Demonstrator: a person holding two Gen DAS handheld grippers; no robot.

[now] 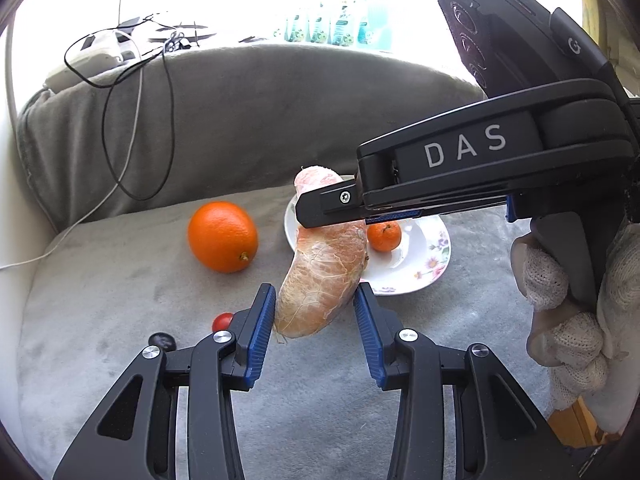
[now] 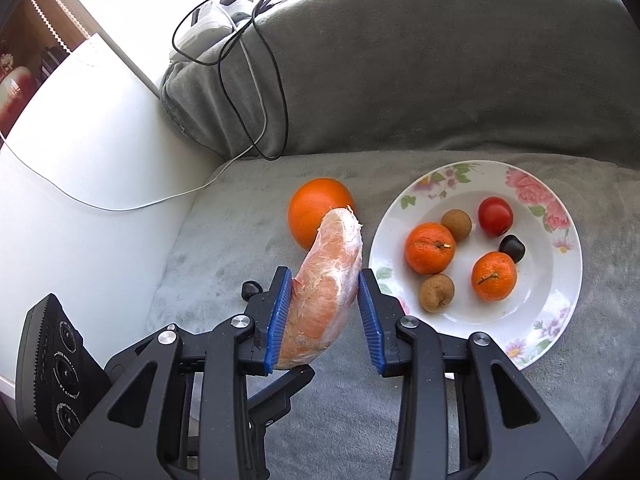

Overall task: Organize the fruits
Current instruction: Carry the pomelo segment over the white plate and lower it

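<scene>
Both grippers clamp one peeled pomelo wedge [image 1: 320,276] in the air above the grey cushion [image 1: 120,280]: the left gripper [image 1: 316,312] grips its lower end, the right gripper [image 2: 322,312] its other end. It hangs between the orange [image 2: 316,208] and the plate [image 2: 560,300].

A home: grey sofa [image 2: 440,80], flowered plate [image 2: 532,196] of fruit.

I see a grey sofa cushion [image 2: 400,420] carrying a flowered plate [image 2: 560,308], a big orange [image 2: 312,208], a cherry tomato [image 1: 222,321] and a dark plum [image 1: 162,341].
</scene>
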